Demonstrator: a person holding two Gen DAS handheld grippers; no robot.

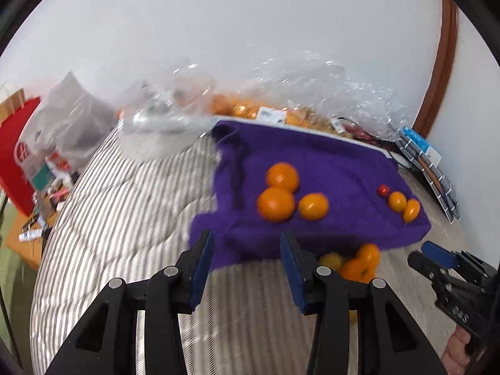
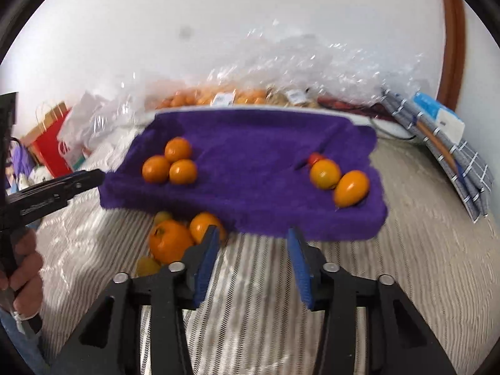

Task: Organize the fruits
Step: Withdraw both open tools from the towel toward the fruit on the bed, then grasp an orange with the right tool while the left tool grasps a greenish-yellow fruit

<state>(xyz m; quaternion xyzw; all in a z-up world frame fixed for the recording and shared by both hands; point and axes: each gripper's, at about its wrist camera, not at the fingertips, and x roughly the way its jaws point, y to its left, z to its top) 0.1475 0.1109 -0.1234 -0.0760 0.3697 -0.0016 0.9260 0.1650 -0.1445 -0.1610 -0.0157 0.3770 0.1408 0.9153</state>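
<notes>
On the purple towel (image 2: 250, 143), three oranges (image 2: 170, 164) sit clustered at left and two yellow-orange tomatoes (image 2: 339, 181) with a small red one (image 2: 315, 158) at right. More fruit (image 2: 175, 237) lies on the striped bedcover (image 2: 422, 250) beside the towel's near edge. Both the left hand-held gripper (image 1: 247, 268) and the right hand-held gripper (image 2: 253, 265) stand apart, empty.

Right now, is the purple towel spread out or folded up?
Spread out: the purple towel lies flat on the striped bedding, with two groups of orange fruit on top.

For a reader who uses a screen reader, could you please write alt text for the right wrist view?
The open, empty right gripper points at a purple towel on a striped bedcover, with three oranges grouped at its left and smaller fruits at its right. More unsorted fruit lies before the towel.
</notes>
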